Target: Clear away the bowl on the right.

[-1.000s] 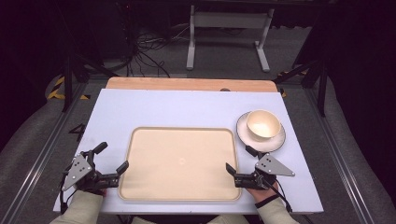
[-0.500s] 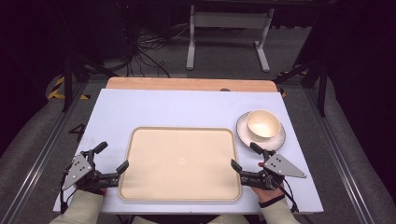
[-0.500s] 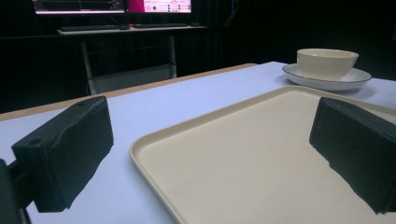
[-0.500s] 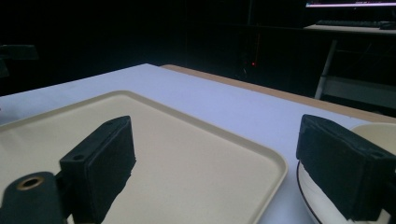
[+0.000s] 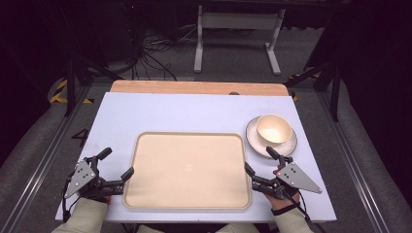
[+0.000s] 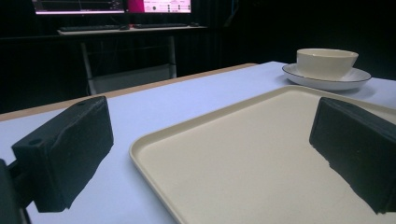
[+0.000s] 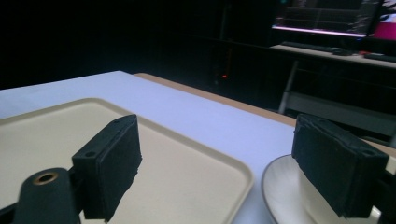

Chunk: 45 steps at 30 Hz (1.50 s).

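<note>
A cream tray (image 5: pixel 187 134) lies on the white table (image 5: pixel 194 111). A cream bowl (image 5: pixel 274 128) stands on a dark-rimmed saucer (image 5: pixel 256 144) to its right. My left gripper (image 5: pixel 118 161) stands open at the tray's left edge, and one jaw reaches over the rim. In the left gripper view the left gripper (image 6: pixel 212 133) has the tray's corner (image 6: pixel 154 149) between its jaws, untouched. My right gripper (image 5: pixel 258 158) is open between the tray's right edge and the saucer. Its jaws have just been closing a little, with nothing gripped. In the right gripper view the right gripper (image 7: pixel 219 154) frames the tray (image 7: pixel 187 158) and the saucer (image 7: pixel 285 196).
A wooden strip (image 5: pixel 194 87) runs along the table's far edge. Beyond it stand a white metal frame (image 5: pixel 238 29) and floor cables (image 5: pixel 150 58). Grey padded rails (image 5: pixel 43 141) flank the table. Bare tabletop lies behind the tray.
My right gripper has lifted slightly and shifted right, away from the tray's edge and nearer the saucer, with its jaws a bit narrower. The left gripper, tray and bowl have not moved.
</note>
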Motion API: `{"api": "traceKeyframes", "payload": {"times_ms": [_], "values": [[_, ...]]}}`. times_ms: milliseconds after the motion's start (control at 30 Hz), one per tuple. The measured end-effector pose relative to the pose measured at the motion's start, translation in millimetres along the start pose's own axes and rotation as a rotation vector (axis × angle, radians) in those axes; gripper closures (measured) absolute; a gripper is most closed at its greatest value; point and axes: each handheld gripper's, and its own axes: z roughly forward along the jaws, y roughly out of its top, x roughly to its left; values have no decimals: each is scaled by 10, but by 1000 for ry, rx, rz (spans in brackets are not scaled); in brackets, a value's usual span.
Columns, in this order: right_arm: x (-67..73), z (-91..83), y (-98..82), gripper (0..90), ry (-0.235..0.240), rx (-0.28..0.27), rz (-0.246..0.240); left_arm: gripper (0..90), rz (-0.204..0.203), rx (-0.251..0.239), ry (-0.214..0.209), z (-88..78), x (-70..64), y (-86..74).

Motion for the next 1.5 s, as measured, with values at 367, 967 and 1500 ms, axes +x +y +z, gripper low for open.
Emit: {"api": "traceKeyframes", "payload": {"times_ms": [367, 967, 1500], "values": [[-107, -81, -9, 140, -248, -6, -8, 1, 1, 0, 1, -1, -1, 0], [-211, -180, -47, 273, -321, -8, -14, 1, 1, 0, 2, -5, 0, 1], [-347, -238, 76, 274, -450, 38, 7, 1, 2, 2, 3, -5, -2, 1]]}}
